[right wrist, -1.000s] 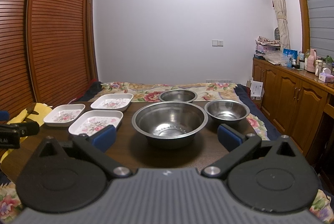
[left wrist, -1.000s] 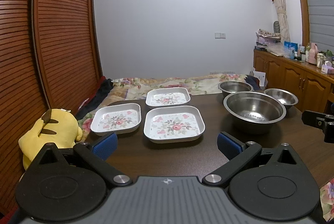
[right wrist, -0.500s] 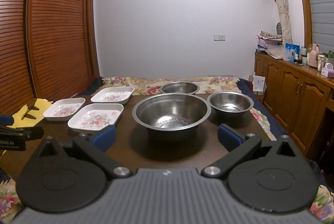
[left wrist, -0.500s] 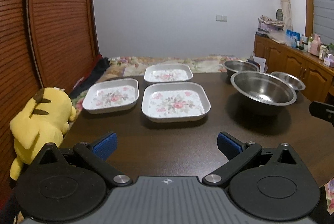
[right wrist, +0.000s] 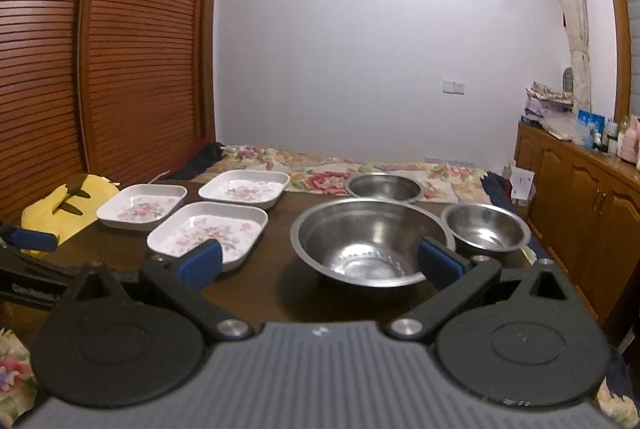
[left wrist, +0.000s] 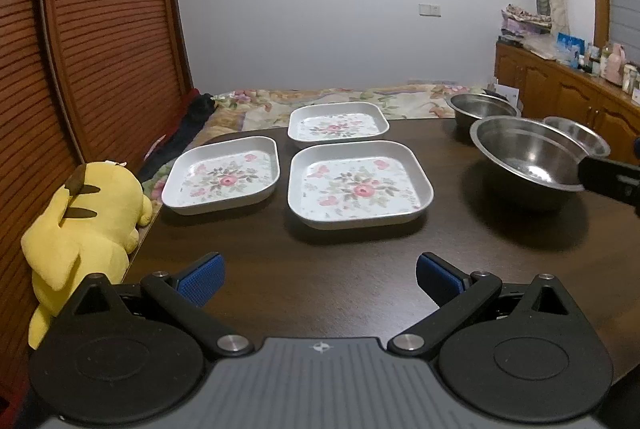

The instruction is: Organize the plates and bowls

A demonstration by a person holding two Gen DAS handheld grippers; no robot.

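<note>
The left gripper (left wrist: 318, 279) and right gripper (right wrist: 320, 261) hover over the near table (left wrist: 340, 269) edge, fingers spread wide, holding nothing. Beyond the left one sit three floral plates: near plate (left wrist: 360, 185), left plate (left wrist: 224, 175), far plate (left wrist: 338, 121). To the right stand the big bowl (right wrist: 372, 241), small bowl (right wrist: 486, 231) and far bowl (right wrist: 384, 187), none stacked.
</note>
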